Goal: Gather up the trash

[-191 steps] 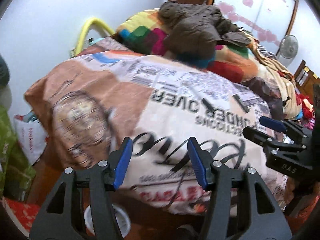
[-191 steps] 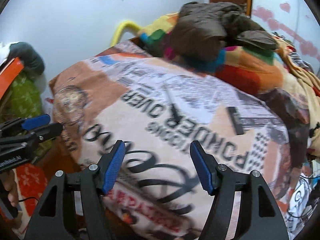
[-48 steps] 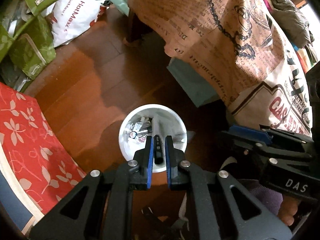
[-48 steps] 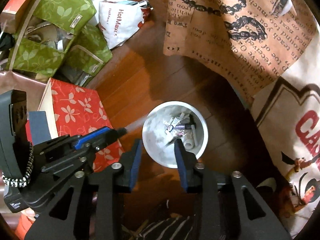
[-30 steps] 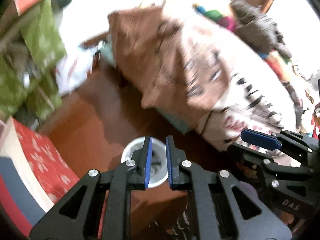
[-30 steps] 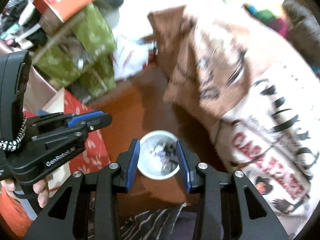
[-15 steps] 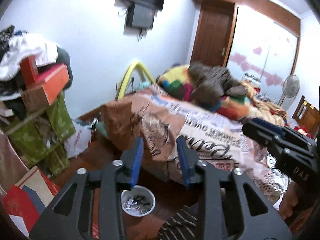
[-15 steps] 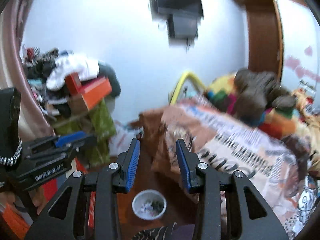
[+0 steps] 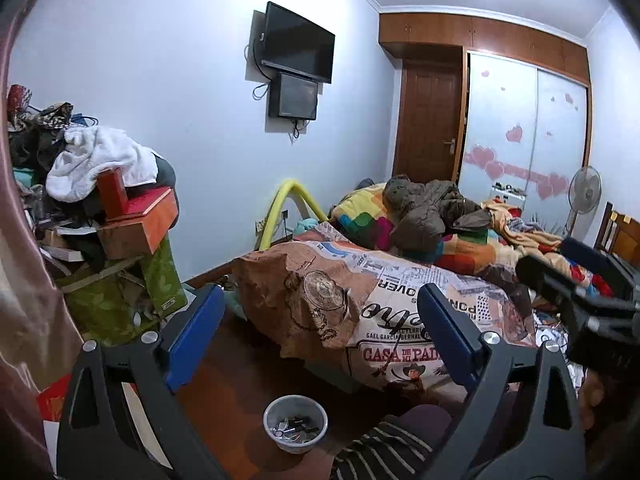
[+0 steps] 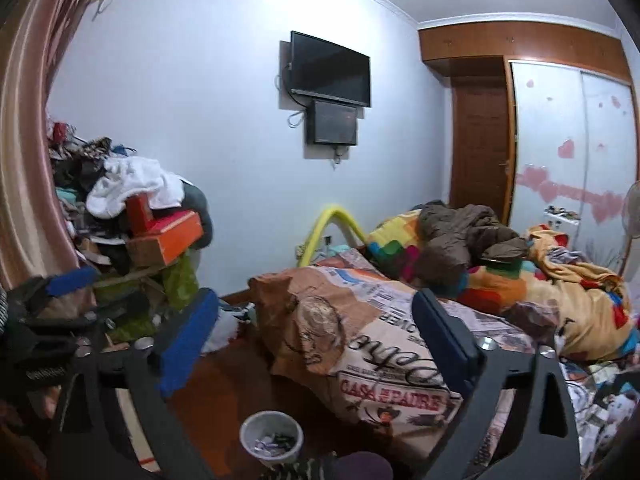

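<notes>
A small white bin [image 9: 295,427] with several bits of trash in it stands on the wooden floor beside the bed; it also shows in the right wrist view [image 10: 271,441]. My left gripper [image 9: 320,338] is wide open and empty, held high above the floor. My right gripper [image 10: 314,338] is wide open and empty too. The right gripper shows at the right edge of the left wrist view [image 9: 580,280], and the left gripper at the left edge of the right wrist view [image 10: 60,292].
A bed [image 9: 400,300] with a printed cover, a colourful blanket and a brown jacket [image 9: 432,212] fills the right. A pile of boxes, green bags and clothes [image 9: 100,220] stands at the left. A TV [image 9: 298,50] hangs on the wall. A fan [image 9: 584,192] stands far right.
Both grippers rose from just over the bin and tilted up to face the room. The left jaws, shut over the bin, opened wide; the right jaws widened too.
</notes>
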Tool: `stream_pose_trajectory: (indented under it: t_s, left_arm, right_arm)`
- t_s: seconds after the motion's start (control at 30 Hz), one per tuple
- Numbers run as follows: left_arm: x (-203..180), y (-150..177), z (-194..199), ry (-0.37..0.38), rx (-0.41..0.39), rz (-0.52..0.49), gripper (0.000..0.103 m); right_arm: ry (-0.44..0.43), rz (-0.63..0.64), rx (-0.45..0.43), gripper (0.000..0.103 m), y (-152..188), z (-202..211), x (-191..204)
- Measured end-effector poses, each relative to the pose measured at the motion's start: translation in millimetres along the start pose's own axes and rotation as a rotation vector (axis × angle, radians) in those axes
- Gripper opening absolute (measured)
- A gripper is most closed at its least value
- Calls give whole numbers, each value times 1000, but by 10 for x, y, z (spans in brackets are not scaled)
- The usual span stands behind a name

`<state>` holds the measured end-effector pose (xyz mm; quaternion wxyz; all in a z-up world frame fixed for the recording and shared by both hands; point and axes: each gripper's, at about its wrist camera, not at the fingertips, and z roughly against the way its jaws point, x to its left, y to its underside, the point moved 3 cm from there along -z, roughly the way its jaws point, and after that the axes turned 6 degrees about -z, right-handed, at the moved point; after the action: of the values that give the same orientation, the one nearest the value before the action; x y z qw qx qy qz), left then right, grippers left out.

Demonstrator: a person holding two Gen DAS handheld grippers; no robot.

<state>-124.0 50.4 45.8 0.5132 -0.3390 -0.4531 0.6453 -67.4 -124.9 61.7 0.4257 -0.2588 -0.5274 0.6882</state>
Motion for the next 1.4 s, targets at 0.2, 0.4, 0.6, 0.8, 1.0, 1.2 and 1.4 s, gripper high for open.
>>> stream_pose_trajectory:
  t_s: [0.2, 0.4, 0.6, 0.8, 1.0, 1.2, 1.4]
  left_arm:
    - [-6, 11, 56, 12, -15, 19, 99]
    - [-70, 15, 30, 24, -15, 11, 99]
    - [-185, 16, -5, 37, -11, -15, 99]
    - [-308, 0, -22, 47, -13, -41, 99]
    - [-324, -16, -48, 64, -11, -38, 99]
    - [-393, -46, -48, 75, -13, -40, 99]
    - [-441, -64, -48, 76, -14, -46, 99]
  right_arm:
    - [45, -15, 10, 100, 29, 53, -62]
    - [58, -23, 7, 100, 22, 100, -110]
    - [70, -36, 2, 100, -3, 127, -185]
    - [82, -47, 2, 100, -28, 135, -261]
    - [108, -60, -6, 100, -56, 171, -353]
    - [110, -74, -7, 100, -79, 189, -438]
    - [107, -81, -6, 100, -94, 195, -486]
